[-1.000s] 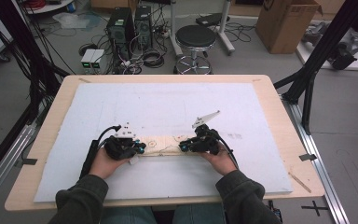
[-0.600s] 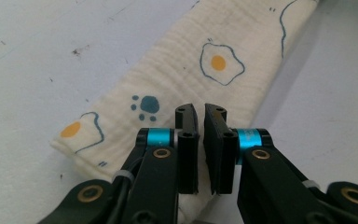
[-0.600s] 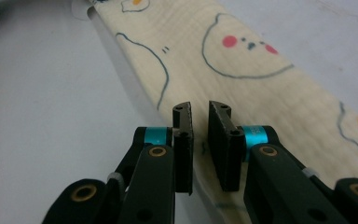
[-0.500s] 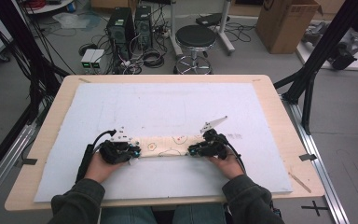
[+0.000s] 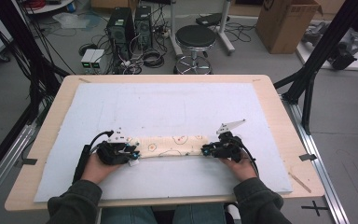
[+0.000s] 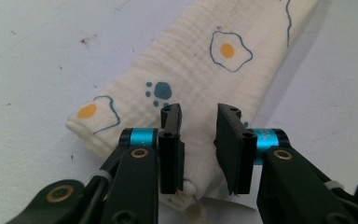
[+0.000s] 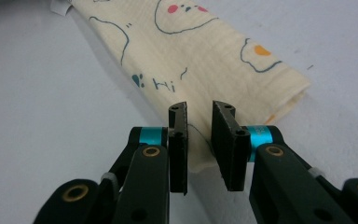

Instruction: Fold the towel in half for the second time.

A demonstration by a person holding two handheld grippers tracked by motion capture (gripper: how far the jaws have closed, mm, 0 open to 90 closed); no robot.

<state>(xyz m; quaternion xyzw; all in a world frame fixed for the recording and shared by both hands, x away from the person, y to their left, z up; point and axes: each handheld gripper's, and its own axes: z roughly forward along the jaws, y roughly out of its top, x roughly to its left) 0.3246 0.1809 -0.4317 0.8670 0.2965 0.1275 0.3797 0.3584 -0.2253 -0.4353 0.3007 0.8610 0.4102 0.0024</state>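
Note:
A cream cloth (image 5: 175, 145) printed with fried eggs and paw marks lies folded into a long narrow strip on the white mat (image 5: 168, 107). My left gripper (image 5: 134, 154) is at the strip's left end. In the left gripper view its jaws (image 6: 199, 119) have just been opening and stand apart over the cloth (image 6: 205, 70) without pressing it. My right gripper (image 5: 206, 150) is at the right end. Its jaws (image 7: 199, 116) straddle a corner of the cloth (image 7: 205, 51) with a gap between them.
The mat covers most of a wooden table (image 5: 279, 116). A flat wooden stick (image 5: 299, 182) lies near the table's front right corner. Beyond the far edge stand a stool (image 5: 195, 37), computer towers (image 5: 130, 23) and a cardboard box (image 5: 286, 23).
My right hand has moved right and the left hand slightly left, drawing the cloth out into a longer strip. The left jaws have parted.

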